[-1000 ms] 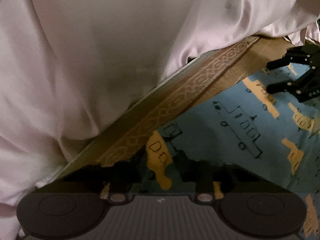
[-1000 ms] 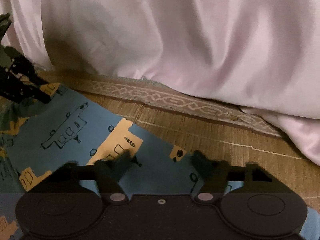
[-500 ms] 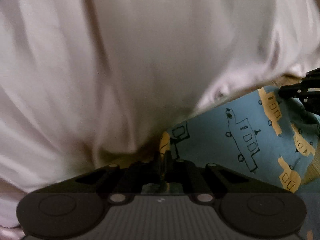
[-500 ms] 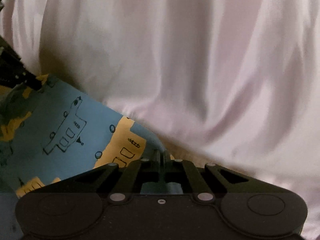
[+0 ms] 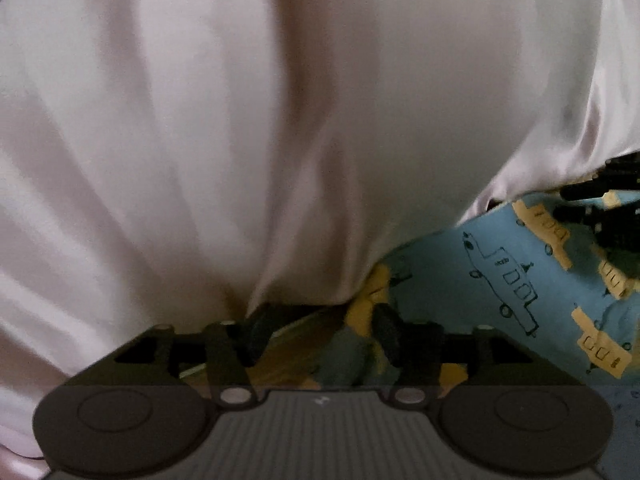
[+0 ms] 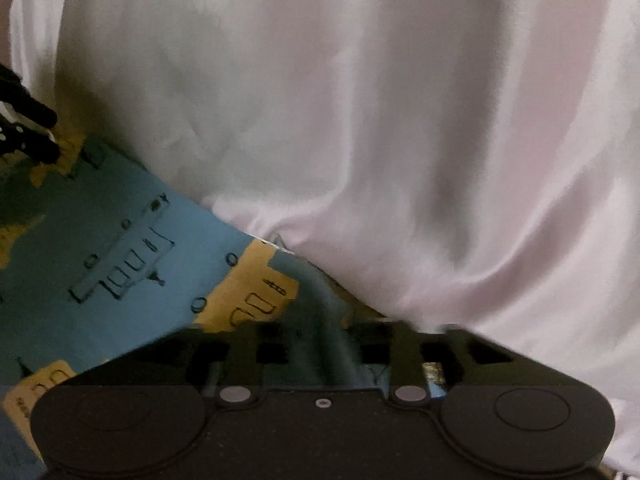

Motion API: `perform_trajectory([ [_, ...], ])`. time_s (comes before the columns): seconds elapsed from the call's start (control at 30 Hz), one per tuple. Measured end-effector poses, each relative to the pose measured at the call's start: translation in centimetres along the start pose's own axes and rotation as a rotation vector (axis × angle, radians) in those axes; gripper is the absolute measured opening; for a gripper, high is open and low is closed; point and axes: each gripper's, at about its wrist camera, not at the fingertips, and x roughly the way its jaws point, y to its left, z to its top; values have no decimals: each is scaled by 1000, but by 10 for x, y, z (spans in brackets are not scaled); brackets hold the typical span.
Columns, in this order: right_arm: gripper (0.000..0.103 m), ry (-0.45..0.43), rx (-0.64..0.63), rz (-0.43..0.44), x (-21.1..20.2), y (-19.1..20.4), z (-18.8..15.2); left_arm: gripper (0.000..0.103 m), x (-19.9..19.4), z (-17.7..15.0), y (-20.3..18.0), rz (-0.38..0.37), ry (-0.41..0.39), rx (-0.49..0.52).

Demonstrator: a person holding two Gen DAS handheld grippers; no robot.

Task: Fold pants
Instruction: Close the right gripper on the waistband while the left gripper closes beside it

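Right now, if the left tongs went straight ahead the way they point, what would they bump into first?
Most likely the big pale pink cloth, which fills the view just past the open left tongs. The blue patterned pants lie off to the right. Depth is hard to judge.

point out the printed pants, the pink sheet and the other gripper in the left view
printed pants (image 5: 460, 276), left wrist view, on the blue panel beside the drawn vehicle
pink sheet (image 5: 240, 140), left wrist view, middle of the draped folds
right gripper (image 5: 608, 200), left wrist view, dark fingers at the right edge
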Motion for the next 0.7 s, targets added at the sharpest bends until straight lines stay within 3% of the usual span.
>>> perform_trajectory([
  [0.07,74,-34,31,29,-5,-6,0,72,-3,-5,20,-38,-1,-42],
  [0.23,82,-47,68,89,-9,-3,4,76,1,-12,41,-137,26,-94],
  [0.3,82,-35,54,95,-6,-1,8,76,5,-14,46,-156,43,-111],
  [0.43,82,-24,46,104,-2,5,14,61,7,-22,51,-164,74,-111],
  [0.57,81,-14,76,103,-2,1,17,60,7,-24,53,-183,94,-100],
  [0.7,78,6,122,108,2,-5,19,58,11,-23,66,-221,130,-185],
])
